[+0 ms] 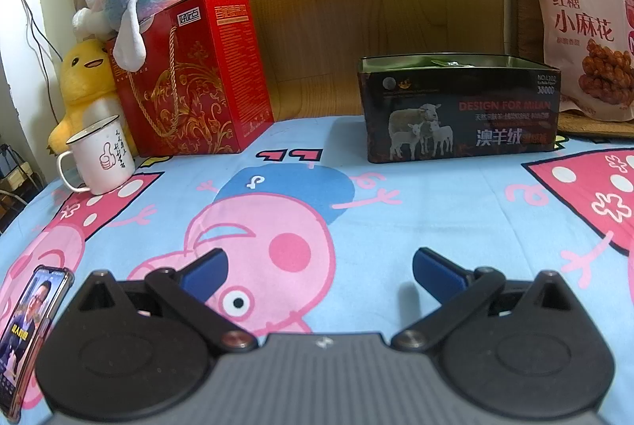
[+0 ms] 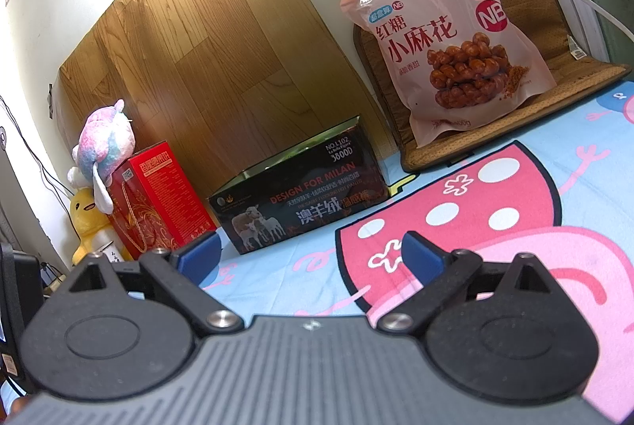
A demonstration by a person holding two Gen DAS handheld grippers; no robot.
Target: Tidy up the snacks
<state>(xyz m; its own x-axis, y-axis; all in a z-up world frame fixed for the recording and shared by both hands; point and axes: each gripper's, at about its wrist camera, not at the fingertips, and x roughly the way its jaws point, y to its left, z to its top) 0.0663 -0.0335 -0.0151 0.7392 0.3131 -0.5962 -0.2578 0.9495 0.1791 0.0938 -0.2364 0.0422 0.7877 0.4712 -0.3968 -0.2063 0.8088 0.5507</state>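
Snack bag [image 2: 455,40] is leaning upright on the mat beyond the dark tin [image 2: 301,199], ahead-right of the right gripper [image 2: 309,258]; both grippers' jaws are spreading wide, holding nothing, left gripper [image 1: 319,274] farther off.

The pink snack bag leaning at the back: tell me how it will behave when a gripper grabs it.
The snack bag looks like soft plastic film, so it will probably crumple and sag. It stands leaning on a woven mat, so a push likely topples it. The glossy surface may slip.
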